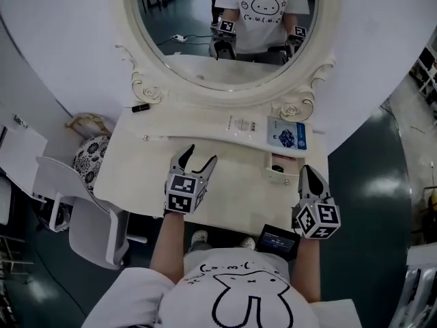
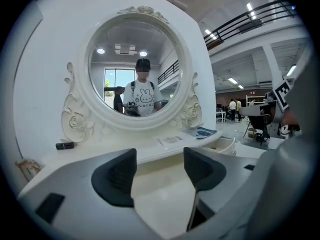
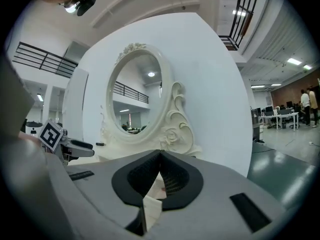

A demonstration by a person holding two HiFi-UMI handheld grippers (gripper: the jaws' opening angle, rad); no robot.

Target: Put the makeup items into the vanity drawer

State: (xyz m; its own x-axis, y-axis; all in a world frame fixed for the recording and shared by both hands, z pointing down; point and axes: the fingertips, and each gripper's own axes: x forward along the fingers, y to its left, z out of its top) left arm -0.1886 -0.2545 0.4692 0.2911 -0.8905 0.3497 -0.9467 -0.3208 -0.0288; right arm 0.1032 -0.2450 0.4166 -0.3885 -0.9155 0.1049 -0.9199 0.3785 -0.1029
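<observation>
The cream vanity (image 1: 136, 176) has a small drawer (image 1: 283, 171) standing open at its right, with something reddish inside. A black tube (image 1: 140, 107) lies on the shelf at the left of the mirror, and it shows again as the black tube (image 2: 65, 145). A white packet (image 1: 242, 124) and a blue packet (image 1: 287, 134) lie on the shelf at the right. My left gripper (image 1: 196, 161) hovers open and empty over the tabletop's middle. My right gripper (image 1: 307, 175) is shut just right of the drawer, its jaws meeting with nothing seen between them (image 3: 160, 156).
An oval mirror (image 1: 232, 39) with carved roses backs the vanity and reflects the person and both grippers. A white chair (image 1: 75, 190) with a patterned cushion (image 1: 90, 154) stands at the left. A black device (image 1: 276, 240) hangs at the person's waist. Dark floor lies to the right.
</observation>
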